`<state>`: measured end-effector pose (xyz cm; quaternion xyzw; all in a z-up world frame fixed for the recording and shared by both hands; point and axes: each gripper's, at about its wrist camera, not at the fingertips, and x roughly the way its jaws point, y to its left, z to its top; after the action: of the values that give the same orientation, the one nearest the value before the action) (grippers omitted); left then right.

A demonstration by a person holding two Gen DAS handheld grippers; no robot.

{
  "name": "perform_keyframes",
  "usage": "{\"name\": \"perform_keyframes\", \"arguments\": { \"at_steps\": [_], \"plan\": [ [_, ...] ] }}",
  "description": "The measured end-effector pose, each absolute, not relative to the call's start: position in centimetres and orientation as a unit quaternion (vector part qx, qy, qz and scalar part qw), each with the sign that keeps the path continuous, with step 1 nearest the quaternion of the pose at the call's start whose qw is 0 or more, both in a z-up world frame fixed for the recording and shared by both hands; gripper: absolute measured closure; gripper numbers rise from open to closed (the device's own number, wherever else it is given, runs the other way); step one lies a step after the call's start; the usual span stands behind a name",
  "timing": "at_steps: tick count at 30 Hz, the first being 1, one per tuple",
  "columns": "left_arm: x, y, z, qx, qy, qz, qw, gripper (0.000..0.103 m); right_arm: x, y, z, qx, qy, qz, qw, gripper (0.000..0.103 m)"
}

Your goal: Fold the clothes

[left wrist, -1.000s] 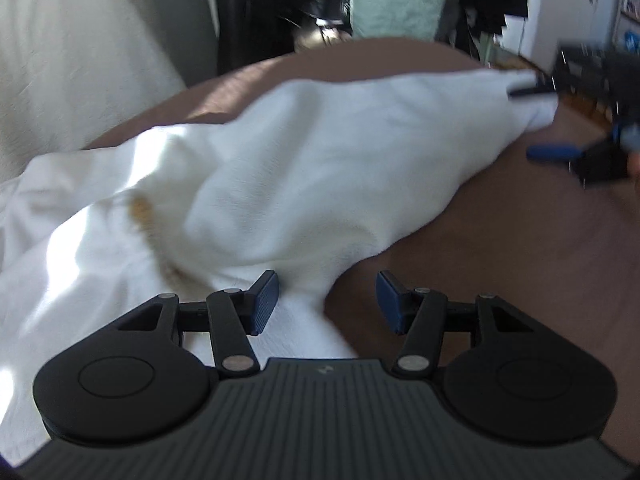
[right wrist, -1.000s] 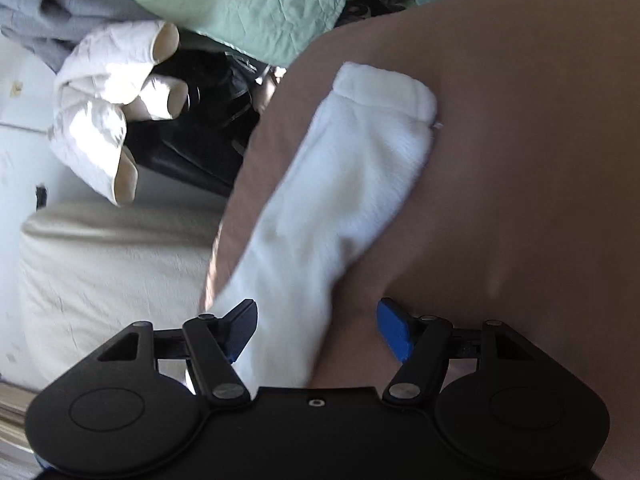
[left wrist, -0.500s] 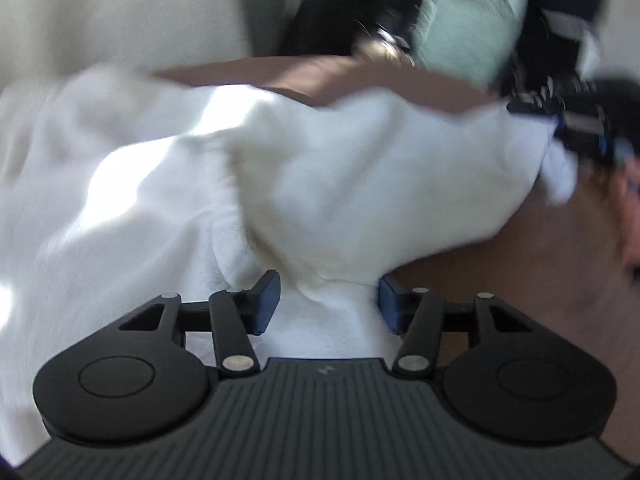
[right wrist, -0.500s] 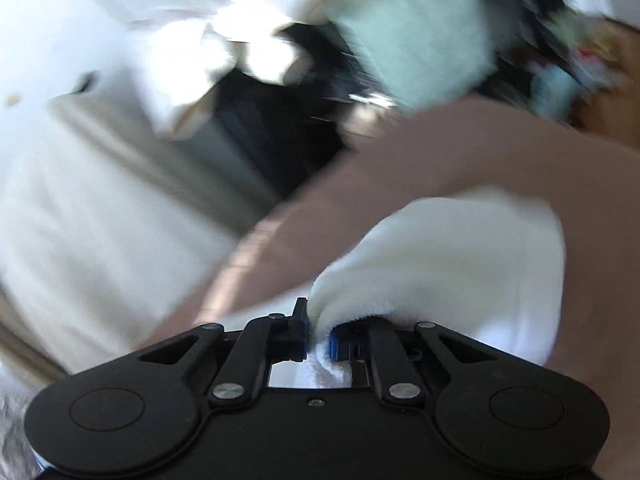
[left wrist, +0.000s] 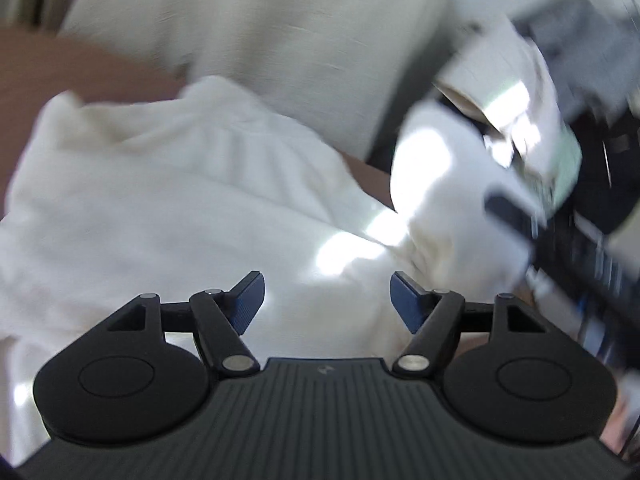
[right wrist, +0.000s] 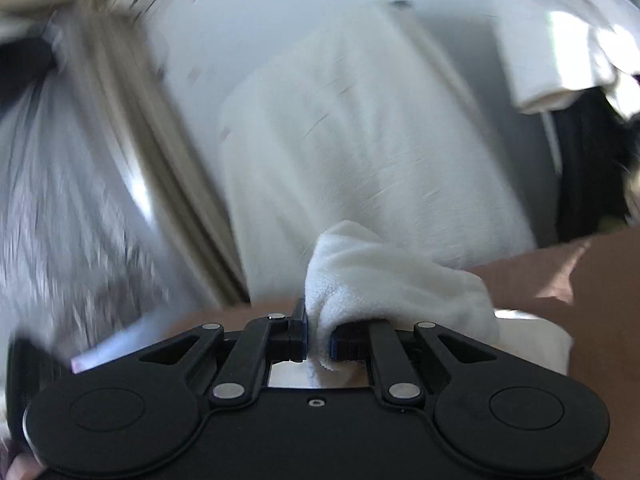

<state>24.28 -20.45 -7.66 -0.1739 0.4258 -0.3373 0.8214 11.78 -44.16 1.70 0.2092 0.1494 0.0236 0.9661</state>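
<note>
On the brown surface: my white garment (left wrist: 192,208) lies rumpled in loose folds, sunlight patching it near the middle.
Left claw (left wrist: 327,300): released, both blue pads spread wide, hovering low over the white cloth with nothing between them.
Left pads (left wrist: 250,296): I can't tell whether they brush the fabric or hang just above it; cloth fills the whole gap behind them.
Right claw (right wrist: 318,336): clenched on a bunched fold of the white garment (right wrist: 384,280), the fleecy cloth squeezed between the pads and spilling over the right finger.
Lifted fold: it humps up just ahead of my right claw and drapes away to the right, toward the brown surface (right wrist: 580,292).
Right claw, seen from my left camera: a dark smeared shape (left wrist: 560,240) at the right edge, pressed against a raised lump of the same white cloth.
Backdrop: a pale cream fabric mass (left wrist: 248,28) rises behind the garment, and it shows in the right view too (right wrist: 360,132).
Sharpness: both views are streaked with motion blur, so the far clutter at the right is beyond me to name.
</note>
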Motion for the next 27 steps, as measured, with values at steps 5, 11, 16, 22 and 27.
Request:
{"name": "perform_keyframes", "arguments": {
  "at_steps": [5, 11, 16, 22, 27],
  "plan": [
    [25.5, -15.4, -7.9, -0.129, 0.432, -0.261, 0.853, 0.034, 15.4, -38.8, -2.4, 0.212, 0.221, 0.073, 0.949, 0.083],
    [23.4, -11.3, -7.4, -0.073, 0.433, -0.249, 0.864, 0.034, 16.3, -35.8, -7.6, 0.216, 0.332, 0.12, 0.91, 0.048],
    [21.4, -13.2, -6.7, -0.017, 0.386, -0.274, 0.88, 0.034, 7.9, -39.4, -7.2, 0.221, 0.284, 0.106, 0.927, 0.039],
    [19.3, -21.5, -7.4, 0.049, 0.355, -0.294, 0.886, 0.02, 3.0, -41.3, -6.3, 0.099, 0.288, -0.02, 0.952, 0.036],
    [20.0, -28.4, -9.0, 0.096, 0.349, -0.283, 0.888, 0.019, 4.7, -39.3, -8.3, -0.085, 0.312, -0.075, 0.943, 0.036]
  ]
}}
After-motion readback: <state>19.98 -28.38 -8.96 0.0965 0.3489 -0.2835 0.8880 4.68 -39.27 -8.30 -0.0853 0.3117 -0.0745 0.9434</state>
